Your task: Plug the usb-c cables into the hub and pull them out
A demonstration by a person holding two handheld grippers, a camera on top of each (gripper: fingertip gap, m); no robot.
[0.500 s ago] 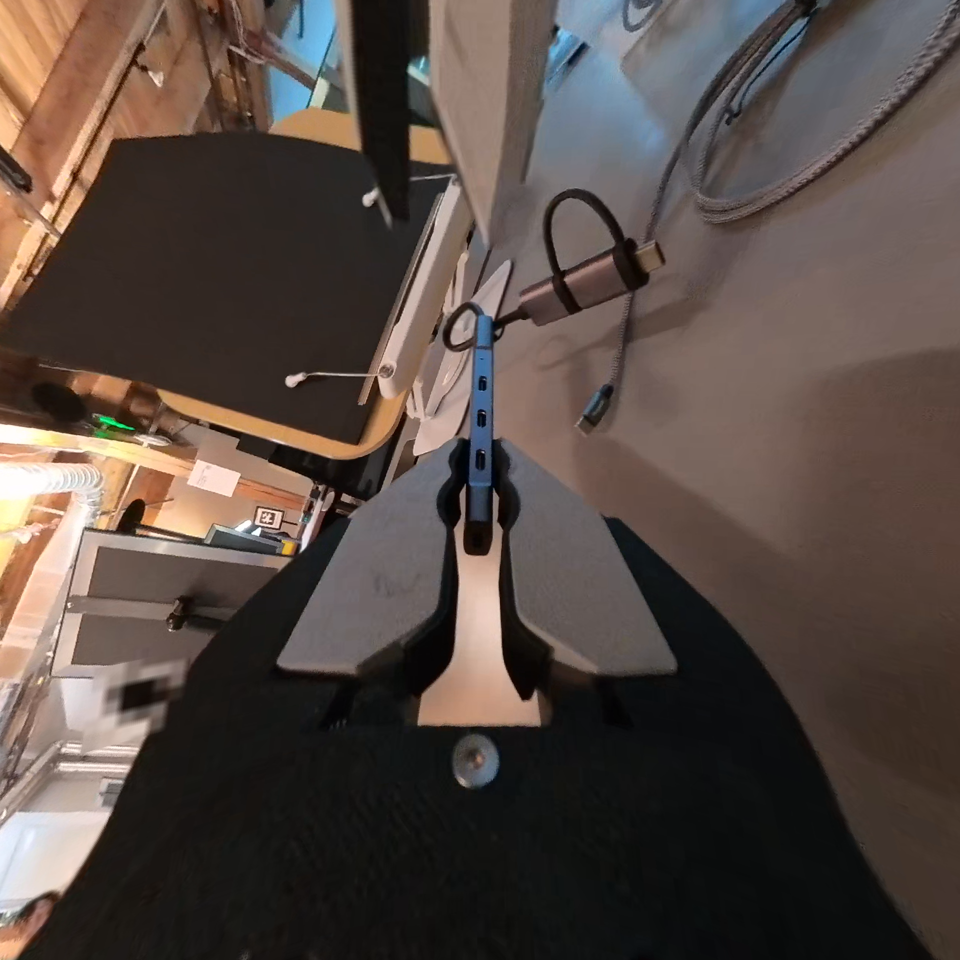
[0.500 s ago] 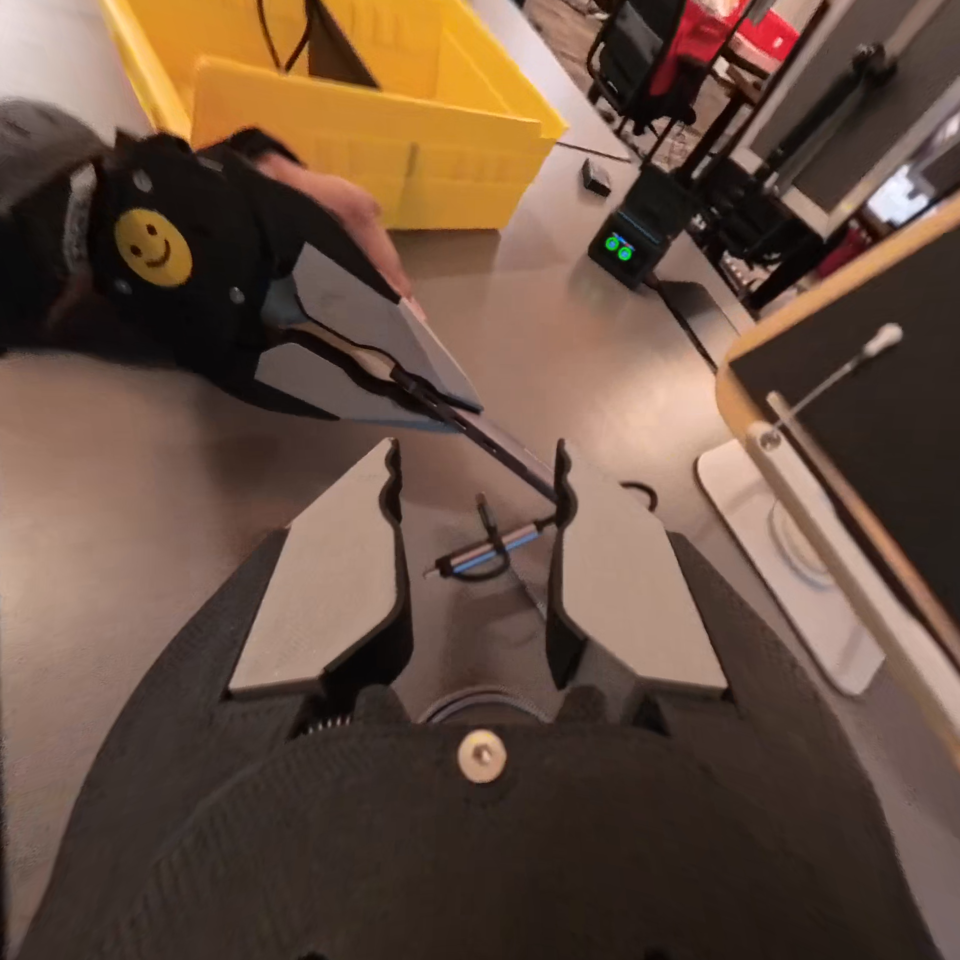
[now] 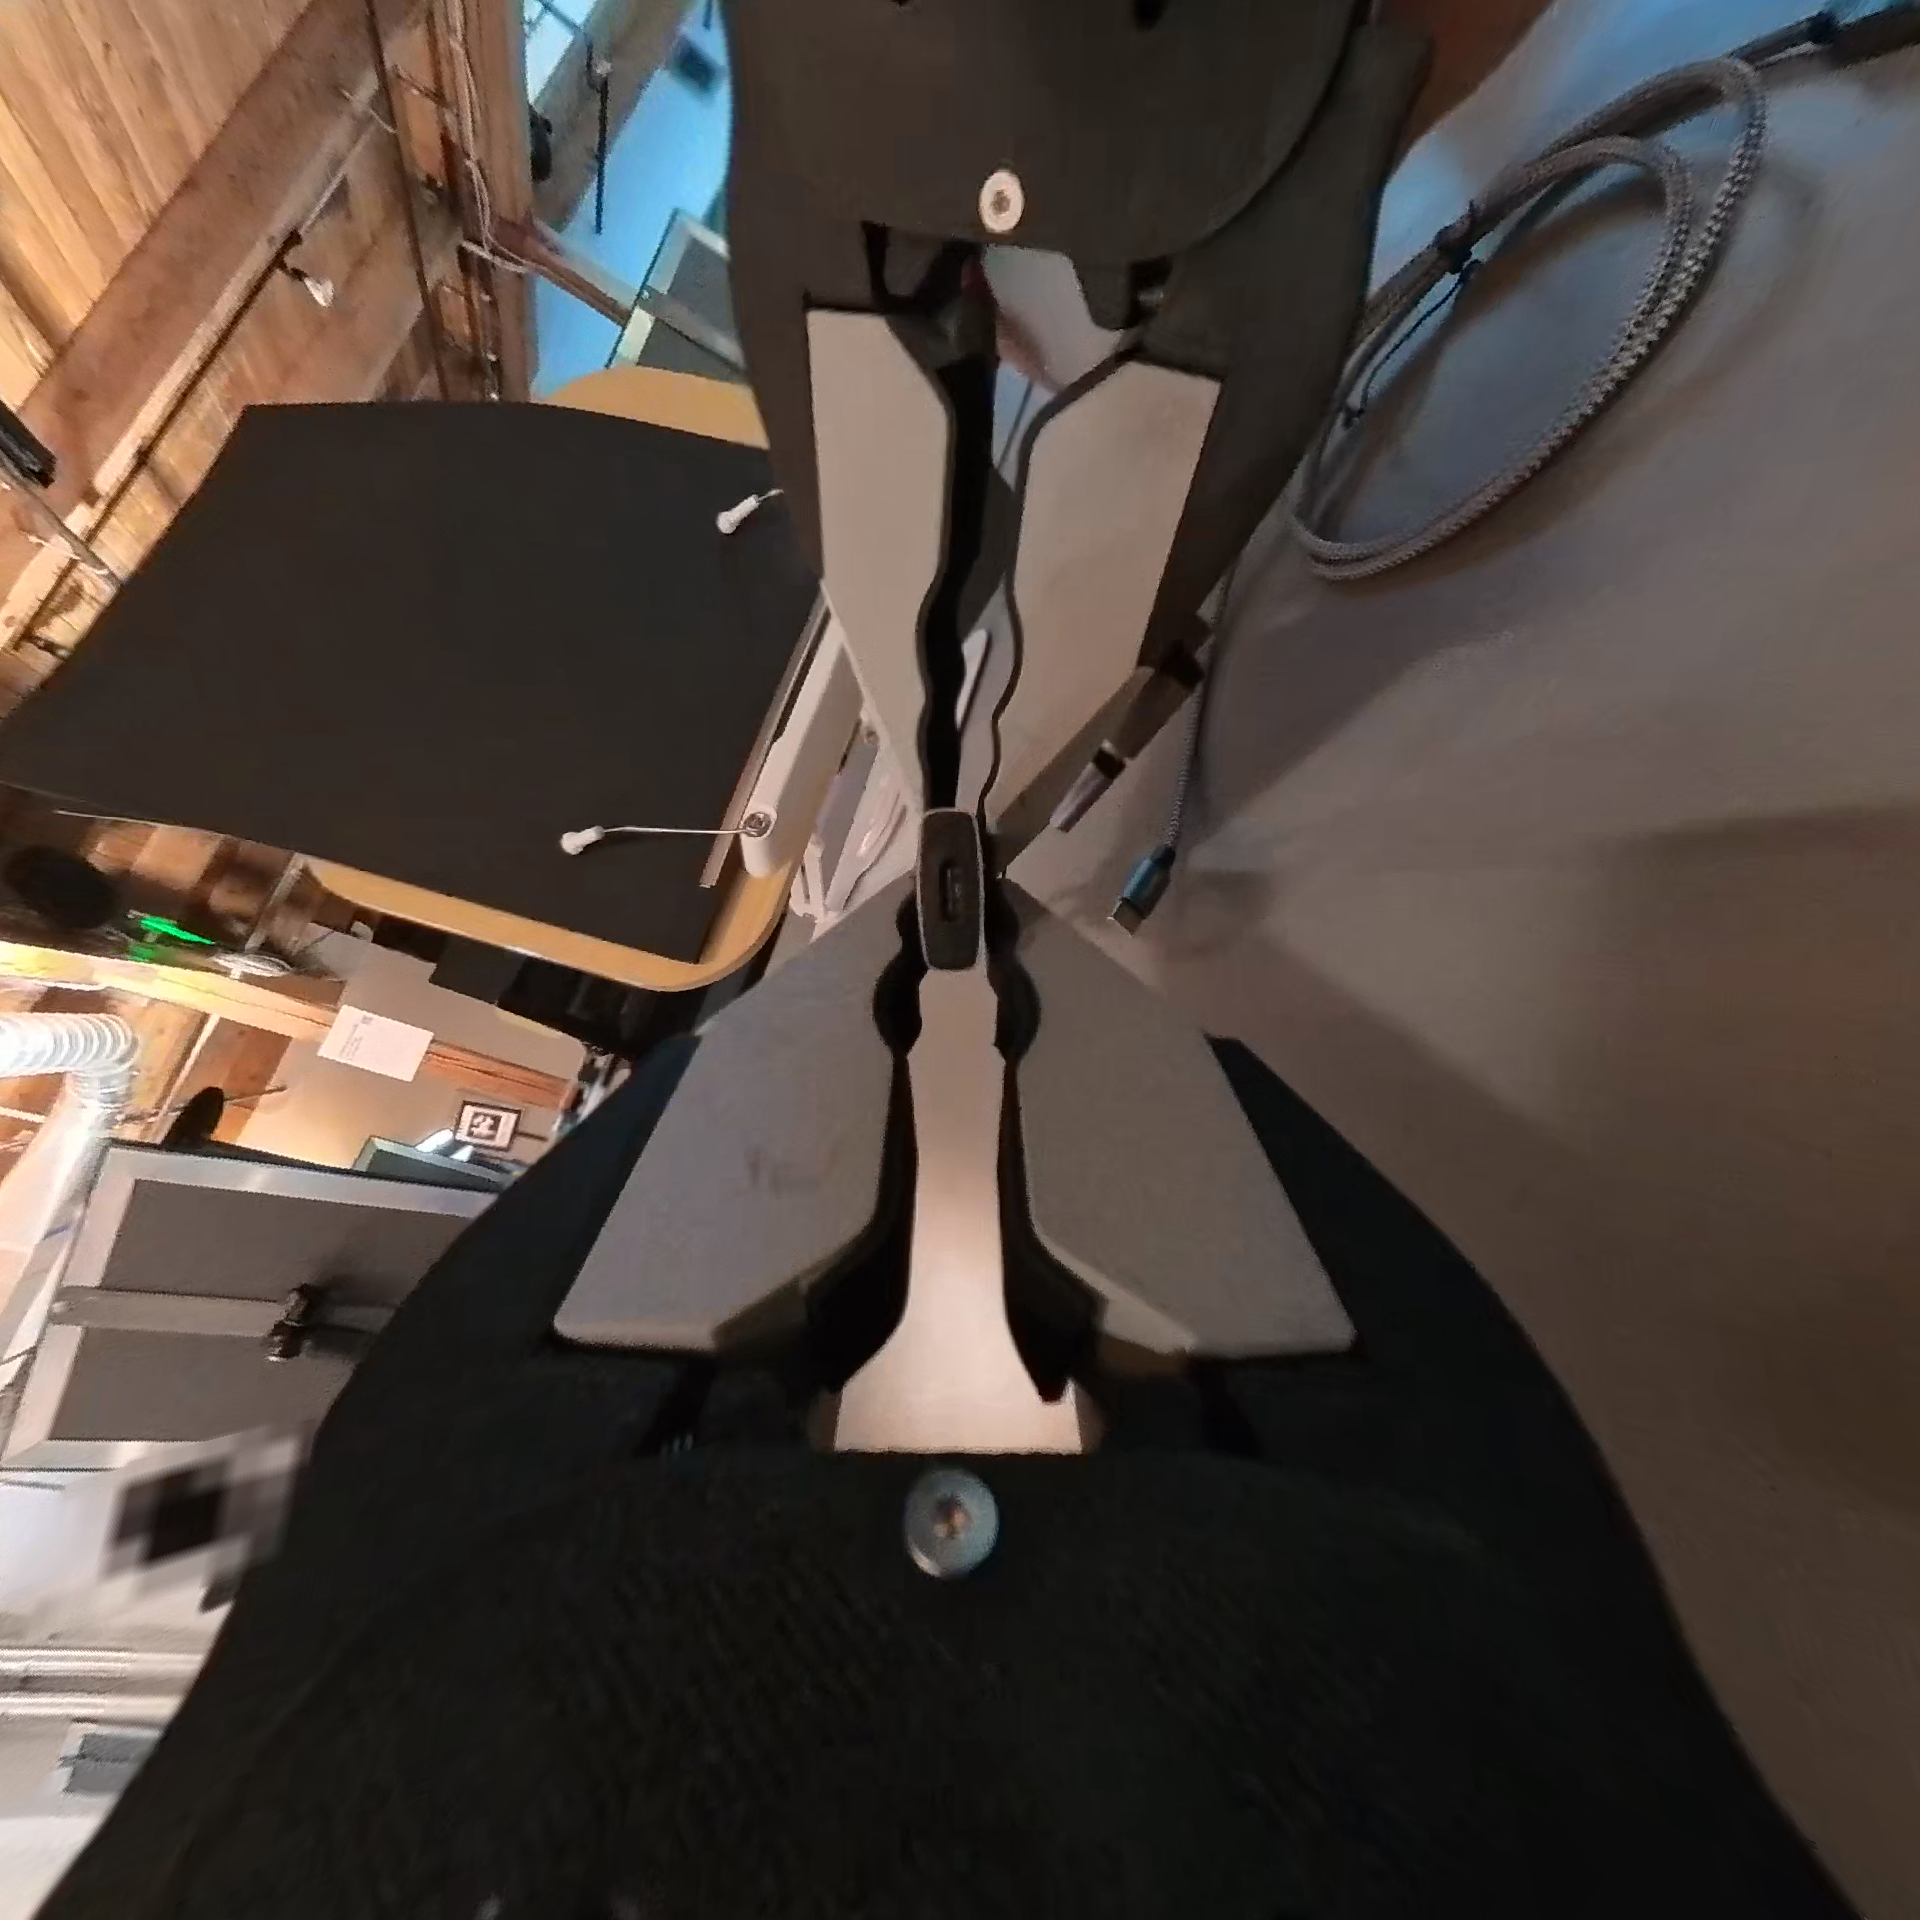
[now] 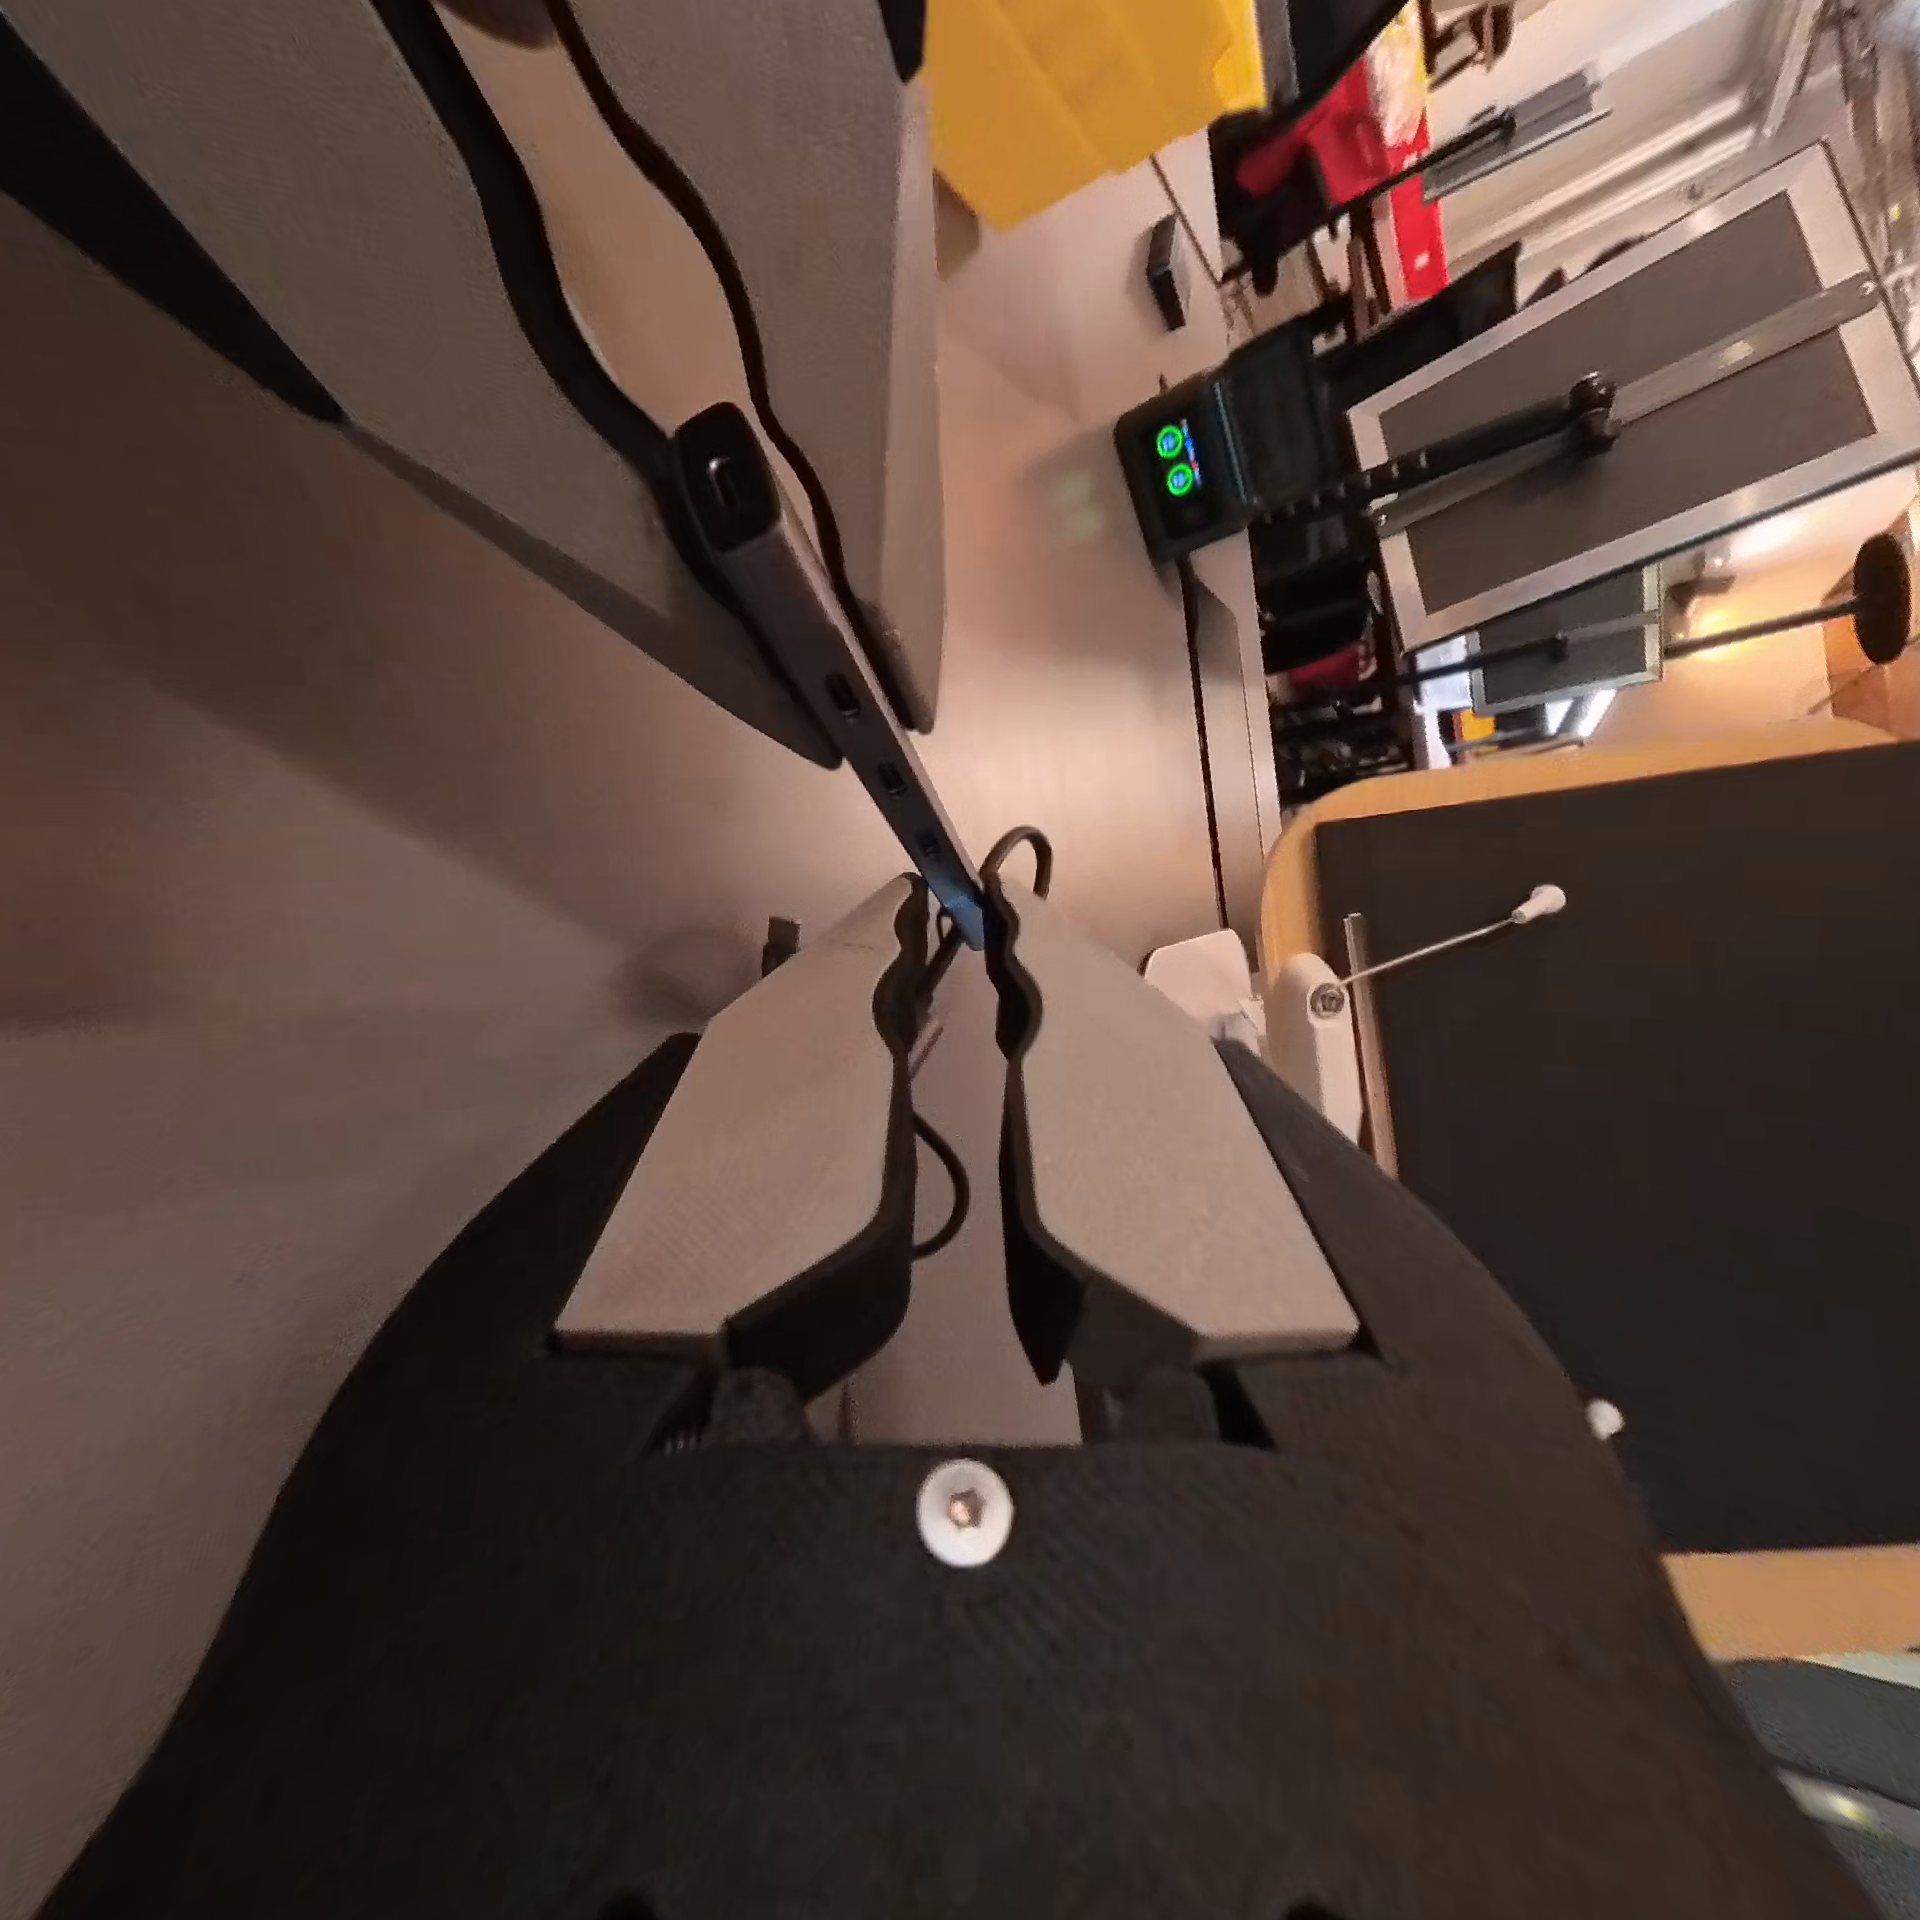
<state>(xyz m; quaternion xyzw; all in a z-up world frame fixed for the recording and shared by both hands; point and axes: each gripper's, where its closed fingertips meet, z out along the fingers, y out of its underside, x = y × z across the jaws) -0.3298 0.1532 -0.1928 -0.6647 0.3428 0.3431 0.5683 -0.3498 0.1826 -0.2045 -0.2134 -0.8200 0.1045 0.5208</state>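
The slim blue-grey hub hangs tilted above the table, braided cables unplugged.

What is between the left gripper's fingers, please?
The left gripper is shut on the hub, end-on, one port facing the camera. The hub's far end, at the right gripper, is covered.

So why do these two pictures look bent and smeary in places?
Left wrist view: a wide-angle lens bows the wooden wall, and the braided cable on the grey table is motion-smeared. Right wrist view: the yellow bin and the far shelves blur, while the hub stays fairly sharp.
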